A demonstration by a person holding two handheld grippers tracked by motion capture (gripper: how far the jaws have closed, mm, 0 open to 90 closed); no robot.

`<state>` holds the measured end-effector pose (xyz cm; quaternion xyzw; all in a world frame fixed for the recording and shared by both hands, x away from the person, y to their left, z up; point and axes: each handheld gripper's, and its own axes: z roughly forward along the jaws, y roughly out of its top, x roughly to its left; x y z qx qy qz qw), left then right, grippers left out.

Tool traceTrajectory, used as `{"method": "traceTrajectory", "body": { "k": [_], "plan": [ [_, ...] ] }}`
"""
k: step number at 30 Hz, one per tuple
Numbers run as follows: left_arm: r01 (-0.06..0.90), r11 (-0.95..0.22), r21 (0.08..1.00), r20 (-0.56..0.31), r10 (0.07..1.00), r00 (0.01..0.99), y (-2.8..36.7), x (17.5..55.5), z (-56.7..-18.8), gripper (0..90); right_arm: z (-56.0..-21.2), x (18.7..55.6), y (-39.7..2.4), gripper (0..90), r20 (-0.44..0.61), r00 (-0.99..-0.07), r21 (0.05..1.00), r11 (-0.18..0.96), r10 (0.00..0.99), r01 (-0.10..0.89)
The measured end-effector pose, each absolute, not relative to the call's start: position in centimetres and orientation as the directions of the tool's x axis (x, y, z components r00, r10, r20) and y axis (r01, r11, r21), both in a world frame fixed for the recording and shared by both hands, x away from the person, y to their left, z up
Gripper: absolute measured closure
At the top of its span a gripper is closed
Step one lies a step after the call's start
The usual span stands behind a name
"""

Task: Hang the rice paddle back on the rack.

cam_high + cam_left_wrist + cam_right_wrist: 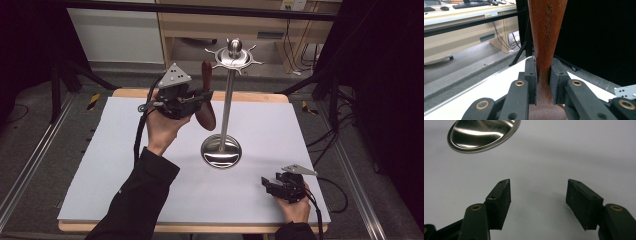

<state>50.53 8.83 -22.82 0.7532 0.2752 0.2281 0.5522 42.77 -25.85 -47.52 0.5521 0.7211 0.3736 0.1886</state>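
Note:
A brown wooden utensil [205,114] stamped MAXCOOK [545,30] stands upright above the table's far left, its broad end down. My left gripper [201,97] is shut on its narrow neck, pads pressed to both sides [544,68]. Just right of it rises a shiny metal hanging stand [228,100] with a round base [482,133] and a ring of hooks [234,57] on top. The utensil hangs beside the pole, below the hooks. My right gripper [268,183] rests low at the near right of the table, open, with nothing between its jaws [539,192].
The white tabletop [120,170] has wooden edges and grey floor around it. A black frame rail and wooden furniture stand behind the table. A cable [137,135] trails down from the left gripper along the forearm.

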Motion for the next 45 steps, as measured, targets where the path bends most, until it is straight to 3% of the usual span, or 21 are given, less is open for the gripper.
{"method": "traceTrajectory", "body": {
  "k": [30,45],
  "plan": [
    [0.215,-0.258,0.942,0.012,0.668,0.744,7.5,51.6,-22.6,77.4,-47.5,42.7,-25.9,37.0,0.143,-0.323,0.749,0.111,0.936,0.653],
    [0.172,-0.242,0.955,0.038,0.675,0.737,6.6,52.1,-23.2,77.4,-47.5,42.7,-25.9,37.1,0.149,-0.322,0.748,0.106,0.935,0.655]
  ]
}}
